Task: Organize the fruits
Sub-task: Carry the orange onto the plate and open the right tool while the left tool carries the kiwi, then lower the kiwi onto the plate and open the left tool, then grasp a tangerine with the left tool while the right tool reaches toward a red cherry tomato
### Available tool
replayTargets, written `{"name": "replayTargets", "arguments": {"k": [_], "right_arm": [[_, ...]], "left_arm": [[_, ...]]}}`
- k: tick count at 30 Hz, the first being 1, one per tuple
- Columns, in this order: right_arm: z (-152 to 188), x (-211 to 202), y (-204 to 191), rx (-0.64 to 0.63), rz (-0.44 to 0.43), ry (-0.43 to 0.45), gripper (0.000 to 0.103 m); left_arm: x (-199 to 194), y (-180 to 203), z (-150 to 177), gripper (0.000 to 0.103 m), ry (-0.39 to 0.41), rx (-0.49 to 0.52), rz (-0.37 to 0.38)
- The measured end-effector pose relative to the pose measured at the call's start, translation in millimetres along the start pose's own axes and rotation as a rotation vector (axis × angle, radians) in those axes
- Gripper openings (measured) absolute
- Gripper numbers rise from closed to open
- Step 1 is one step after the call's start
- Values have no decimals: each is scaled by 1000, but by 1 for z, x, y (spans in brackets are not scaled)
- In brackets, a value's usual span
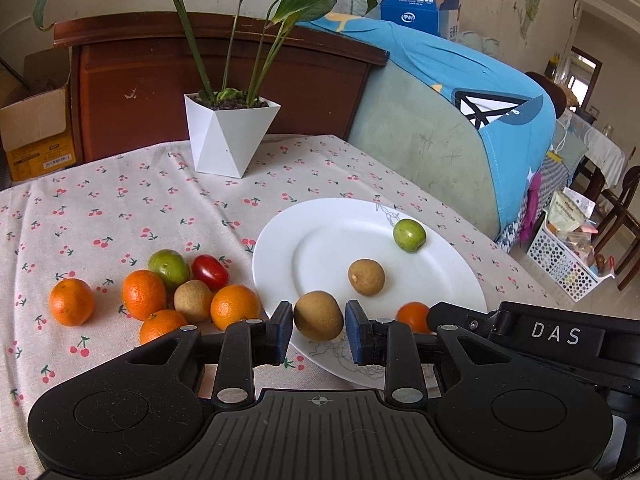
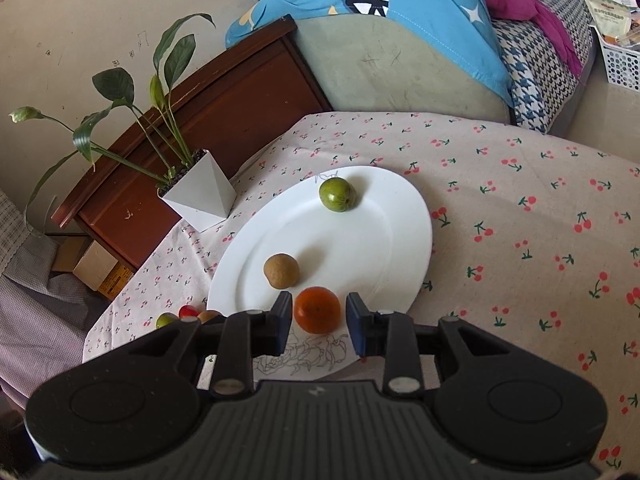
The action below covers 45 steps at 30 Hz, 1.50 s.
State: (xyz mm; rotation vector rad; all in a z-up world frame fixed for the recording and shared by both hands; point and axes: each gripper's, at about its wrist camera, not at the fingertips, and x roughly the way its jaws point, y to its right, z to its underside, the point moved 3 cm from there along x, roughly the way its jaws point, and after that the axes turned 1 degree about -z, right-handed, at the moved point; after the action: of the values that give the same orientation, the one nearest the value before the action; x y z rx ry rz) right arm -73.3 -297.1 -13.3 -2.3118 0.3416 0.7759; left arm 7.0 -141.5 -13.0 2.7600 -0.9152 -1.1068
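Observation:
A white plate lies on the cherry-print cloth. On it sit a green fruit and a brown fruit. My left gripper is shut on another brown fruit over the plate's near rim. In the right wrist view, my right gripper stands open around a small orange resting on the plate, with thin gaps beside both pads. The same orange shows in the left wrist view. Left of the plate lie several oranges, a green fruit, a red tomato and a brown fruit.
A white planter with a leafy plant stands at the table's far side. Behind it are a brown wooden cabinet and a cardboard box. A sofa with a blue cover is at the right, and a white basket sits on the floor.

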Motion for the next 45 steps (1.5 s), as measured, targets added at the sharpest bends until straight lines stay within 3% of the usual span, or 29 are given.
{"name": "replayTargets", "arguments": {"k": [1,3,9,12,38,45], "right_arm": [[0,-1,0,-1,-1,3,31],[-1,-1,-1,-1,-2,5,31],[-3,-4,0,6,4,7,32],[-2,-5,-2,-4,-3,4,33],[37,-2,-59,-198,-121,-90,34],[54,7,-83,-274,-210,-135,34]], "left_arm": [[-1,1,-1,31,1,4,0],[-4,3,-2,48,11,6,-6],[-12,0,-7,65,12,-4,-47],[-18,-3,-7,67,12,6,-66],[-72,-107,4,68,6,-120,-300],[-70,-126,9,68,23,-157,-344]]}}
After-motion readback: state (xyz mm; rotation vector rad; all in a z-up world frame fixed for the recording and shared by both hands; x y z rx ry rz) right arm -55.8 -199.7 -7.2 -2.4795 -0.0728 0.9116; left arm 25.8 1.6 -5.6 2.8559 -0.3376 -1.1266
